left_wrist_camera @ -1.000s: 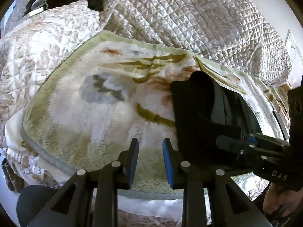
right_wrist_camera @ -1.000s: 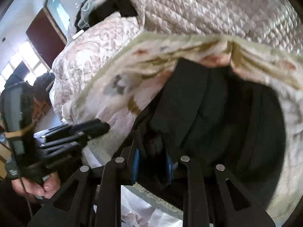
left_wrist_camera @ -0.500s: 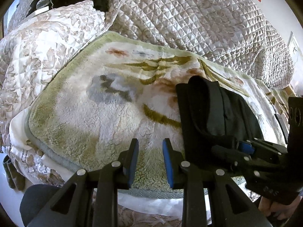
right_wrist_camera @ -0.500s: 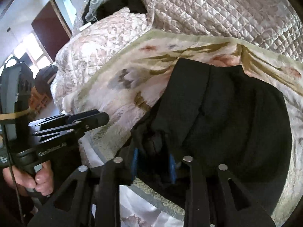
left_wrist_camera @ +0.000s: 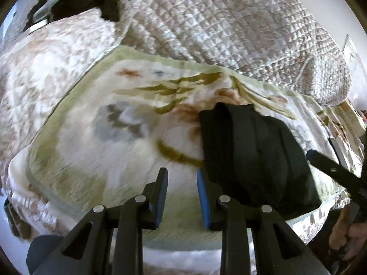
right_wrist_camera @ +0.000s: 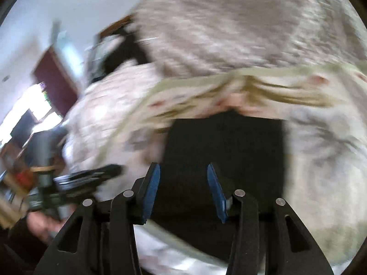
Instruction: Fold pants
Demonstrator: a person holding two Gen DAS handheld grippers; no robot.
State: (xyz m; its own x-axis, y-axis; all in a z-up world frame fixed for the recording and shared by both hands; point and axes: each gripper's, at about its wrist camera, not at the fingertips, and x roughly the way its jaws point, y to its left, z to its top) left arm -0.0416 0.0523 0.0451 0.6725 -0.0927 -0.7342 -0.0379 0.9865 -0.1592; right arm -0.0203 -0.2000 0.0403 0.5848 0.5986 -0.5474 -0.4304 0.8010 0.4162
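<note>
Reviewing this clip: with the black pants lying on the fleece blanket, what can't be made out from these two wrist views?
- Right wrist view: motion blur smears the pants and blanket; folds unreadable.
- Left wrist view: the right tool runs off the right edge; its jaws are unseen here.
- Left wrist view: the pants' near edge sits behind the left tool.

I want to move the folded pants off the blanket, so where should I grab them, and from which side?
Grip the near edge of the pants, probably coming from the bed's front edge. They lie folded into a thick, compact stack on the blanket, and that edge faces both grippers. The right gripper is open and lined up with it.
</note>
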